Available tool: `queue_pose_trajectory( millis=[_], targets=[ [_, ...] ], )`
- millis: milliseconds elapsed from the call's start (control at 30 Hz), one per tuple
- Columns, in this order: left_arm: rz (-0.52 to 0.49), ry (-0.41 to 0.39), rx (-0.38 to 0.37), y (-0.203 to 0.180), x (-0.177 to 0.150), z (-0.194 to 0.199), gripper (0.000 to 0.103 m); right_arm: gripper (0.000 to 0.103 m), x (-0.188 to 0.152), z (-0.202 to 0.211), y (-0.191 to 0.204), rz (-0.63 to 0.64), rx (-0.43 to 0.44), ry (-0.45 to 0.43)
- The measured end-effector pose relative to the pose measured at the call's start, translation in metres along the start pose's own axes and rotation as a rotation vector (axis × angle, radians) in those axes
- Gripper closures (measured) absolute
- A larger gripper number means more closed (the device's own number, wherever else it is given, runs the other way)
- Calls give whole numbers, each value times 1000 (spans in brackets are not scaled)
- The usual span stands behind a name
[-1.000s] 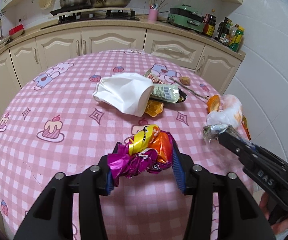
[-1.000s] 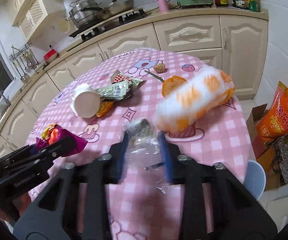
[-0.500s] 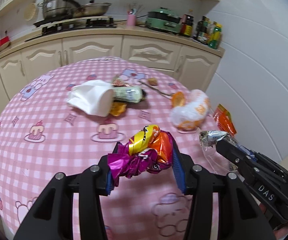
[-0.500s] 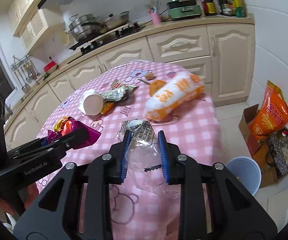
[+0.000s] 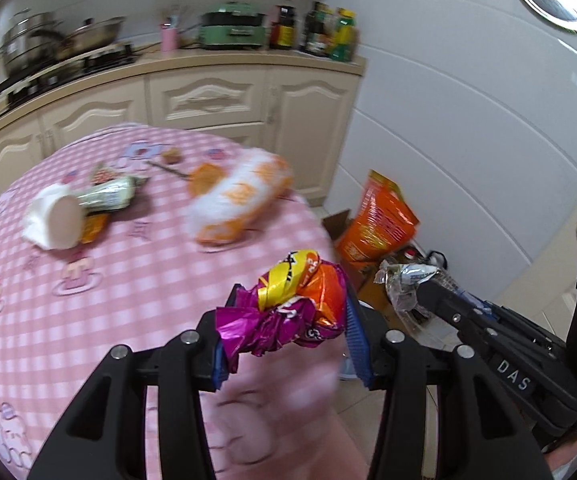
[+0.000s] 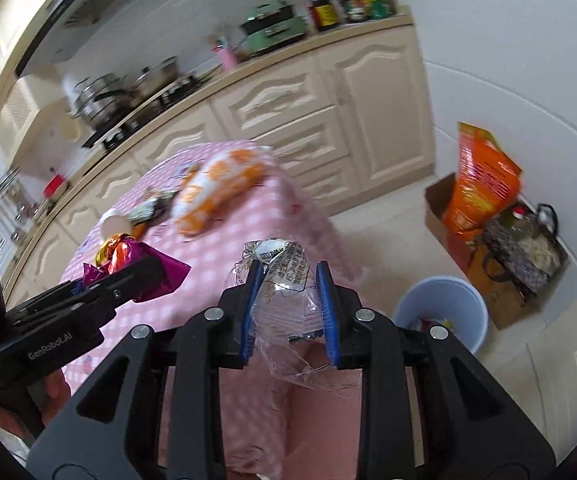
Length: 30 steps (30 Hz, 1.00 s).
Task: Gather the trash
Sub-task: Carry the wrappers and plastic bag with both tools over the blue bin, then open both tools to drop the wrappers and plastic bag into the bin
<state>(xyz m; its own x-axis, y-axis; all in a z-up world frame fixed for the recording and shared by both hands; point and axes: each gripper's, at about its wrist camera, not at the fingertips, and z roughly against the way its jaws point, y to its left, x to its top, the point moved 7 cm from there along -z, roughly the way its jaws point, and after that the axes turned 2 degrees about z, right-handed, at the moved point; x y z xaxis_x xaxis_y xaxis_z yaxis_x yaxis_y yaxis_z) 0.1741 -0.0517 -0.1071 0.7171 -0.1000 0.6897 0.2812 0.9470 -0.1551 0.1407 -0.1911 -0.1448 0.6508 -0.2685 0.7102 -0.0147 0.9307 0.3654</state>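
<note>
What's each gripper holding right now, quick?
Left gripper: shut on the crumpled purple-orange foil wrapper.
Right gripper: shut on the clear plastic wrapper.

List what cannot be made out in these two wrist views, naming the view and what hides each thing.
1. Contents of the pale blue plastic bin: right wrist view, cut by the right gripper.
2. Print on the clear crumpled plastic wrapper: too small.
3. Table litter around the white paper cup: left wrist view, motion blur.
4. Brand on the purple-orange foil wrapper: crumpled in the left gripper.
</note>
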Motion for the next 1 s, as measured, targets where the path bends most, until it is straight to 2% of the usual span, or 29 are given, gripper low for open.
queue_pose_trajectory(
  millis=[233, 500, 733, 900, 967, 1000],
  targets=[
    [-102, 78, -50, -63, -7, -39, 56, 76, -14, 6, -70, -117, -72, 16],
    [-209, 233, -76, -122, -31, -99, 56, 76, -35, -2, -139, -251, -130, 64],
    [-224, 365, -66, -150, -50, -156, 56, 76, -45, -20, -182, -316, -169, 128],
    [-221, 404, -55, -166, -50, -190, 54, 76, -46, -23, -209, -338, -193, 155],
    [-208, 429, -37, -166, -50, -201, 45, 76, -46, -23, -215, -342, -203, 157],
    [-198, 440, -37, -166, -50, -206, 44, 76, -45, -23, -218, -344, -208, 157]
  ],
)
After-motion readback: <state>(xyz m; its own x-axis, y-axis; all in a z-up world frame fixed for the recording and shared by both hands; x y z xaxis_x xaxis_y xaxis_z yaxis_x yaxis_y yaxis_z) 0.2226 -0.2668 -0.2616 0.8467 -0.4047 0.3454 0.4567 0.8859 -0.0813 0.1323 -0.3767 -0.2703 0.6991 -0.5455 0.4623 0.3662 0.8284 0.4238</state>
